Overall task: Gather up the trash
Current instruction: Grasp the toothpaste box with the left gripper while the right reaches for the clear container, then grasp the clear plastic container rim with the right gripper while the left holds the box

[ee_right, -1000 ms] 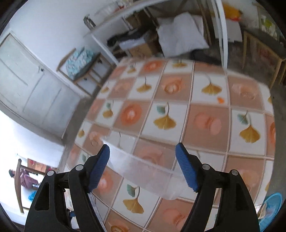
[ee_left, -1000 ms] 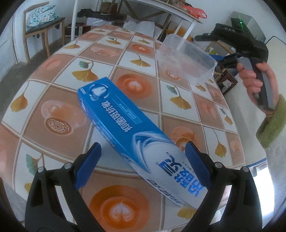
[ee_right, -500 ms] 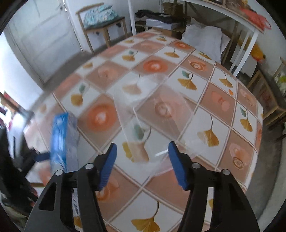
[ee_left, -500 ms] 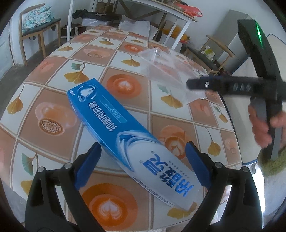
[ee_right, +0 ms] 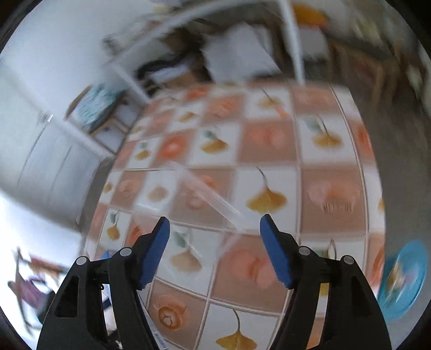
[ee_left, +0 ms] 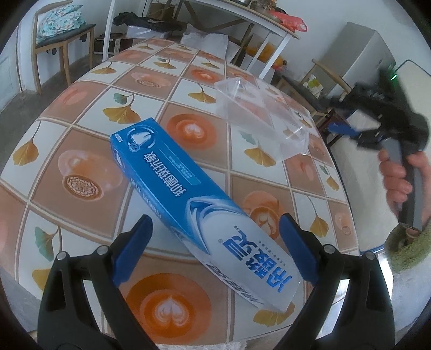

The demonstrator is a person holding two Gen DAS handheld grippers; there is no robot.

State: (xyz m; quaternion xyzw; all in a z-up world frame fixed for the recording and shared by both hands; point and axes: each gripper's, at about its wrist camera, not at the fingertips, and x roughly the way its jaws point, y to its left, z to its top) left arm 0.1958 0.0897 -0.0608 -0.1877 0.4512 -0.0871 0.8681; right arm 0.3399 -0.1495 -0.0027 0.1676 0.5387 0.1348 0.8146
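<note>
Behind the table with the orange, brown and white tile-patterned cover (ee_left: 89, 150) stand a wooden chair with a flowered cushion (ee_left: 58, 25) and a white-legged desk (ee_left: 272, 35) loaded with bags and boxes.

From the left wrist view, the left gripper (ee_left: 215, 231) has its two blue-padded fingers (ee_left: 133, 250) spread wide, and they grip nothing. Between them, and reaching past them toward the middle of the table, lies the long blue and white cardboard toothpaste box (ee_left: 194, 199) with Chinese letters. It lies flat on the cover, on a diagonal, its white end nearest to the gripper and close to the table edge. The pads seem to stand above it and not to touch it.

Farther out, to the right, is the clear rectangular plastic container (ee_left: 258, 113). It is tilted, with its open side turned to the right, and I cannot tell if it rests on the table or is in the air. Well apart from it, beyond the table edge, the person's right hand (ee_left: 404, 175) holds the right gripper (ee_right: 215, 231).

The right wrist view is blurred. There the blue pads (ee_right: 157, 250) are also spread open and empty, and the transparent container shows faintly in front of them. A round blue basin (ee_right: 404, 280) is on the floor at the right.
</note>
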